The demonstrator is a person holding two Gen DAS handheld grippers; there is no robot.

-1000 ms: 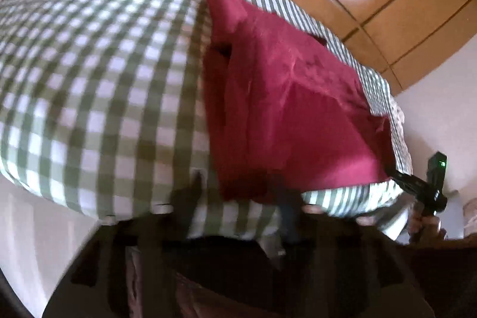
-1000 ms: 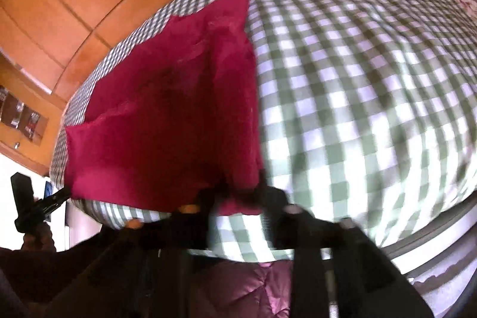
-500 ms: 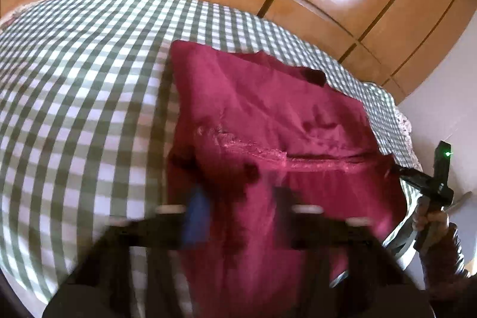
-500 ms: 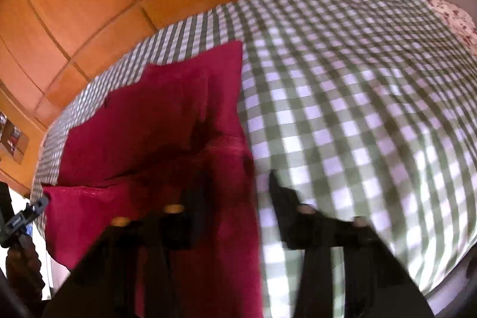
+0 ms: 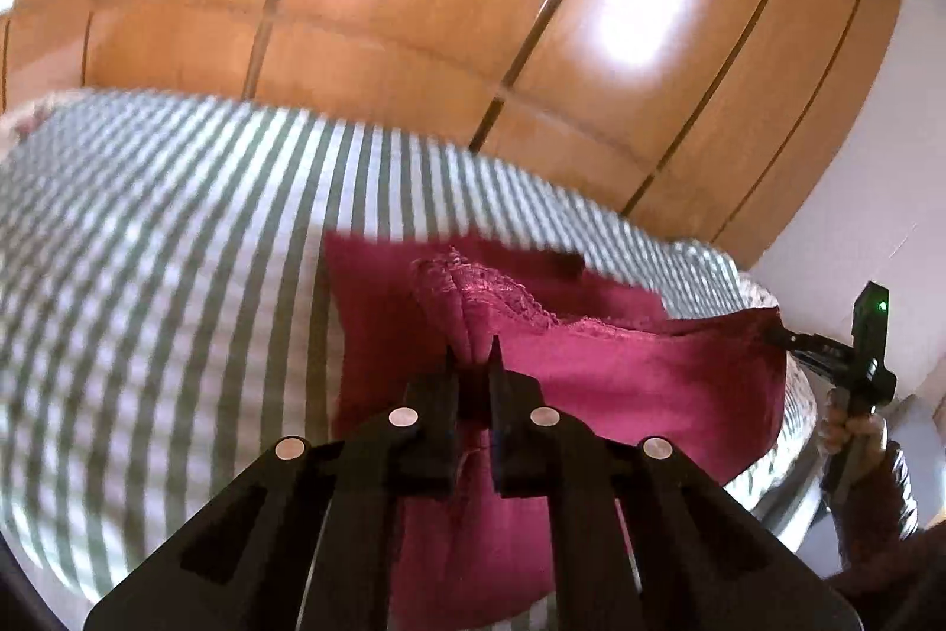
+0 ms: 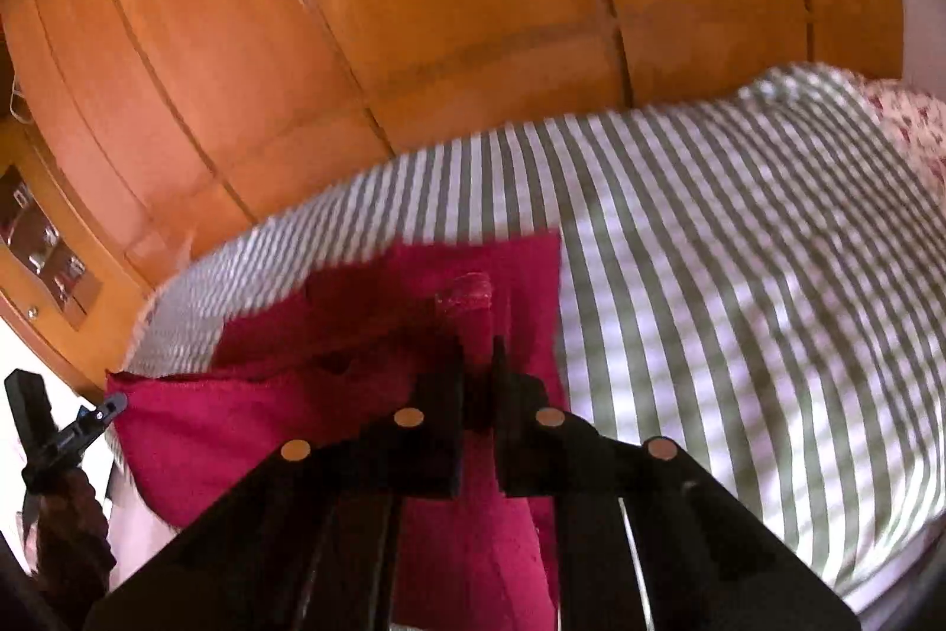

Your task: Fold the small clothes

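A dark red garment (image 5: 621, 382) with a lace-trimmed hem lies on a bed with a green and white checked cover (image 5: 165, 276). My left gripper (image 5: 472, 365) is shut on the hem's left corner and holds it up over the rest of the cloth. My right gripper (image 6: 478, 353) is shut on the other corner of the same hem (image 6: 467, 294). The lifted edge hangs stretched between the two. Each gripper also shows in the other's view: the right one (image 5: 780, 332) and the left one (image 6: 112, 403), both pinching the red cloth (image 6: 284, 418).
Orange wooden wardrobe doors (image 5: 414, 10) stand right behind the bed and fill the upper part of both views (image 6: 473, 10). A floral pillow (image 6: 910, 128) lies at the bed's far right. A white wall (image 5: 875, 170) is at the right of the left wrist view.
Both grippers have lifted the near hem off the bed's front edge and carried it up and forward over the garment. The views have tilted up toward the wardrobe.
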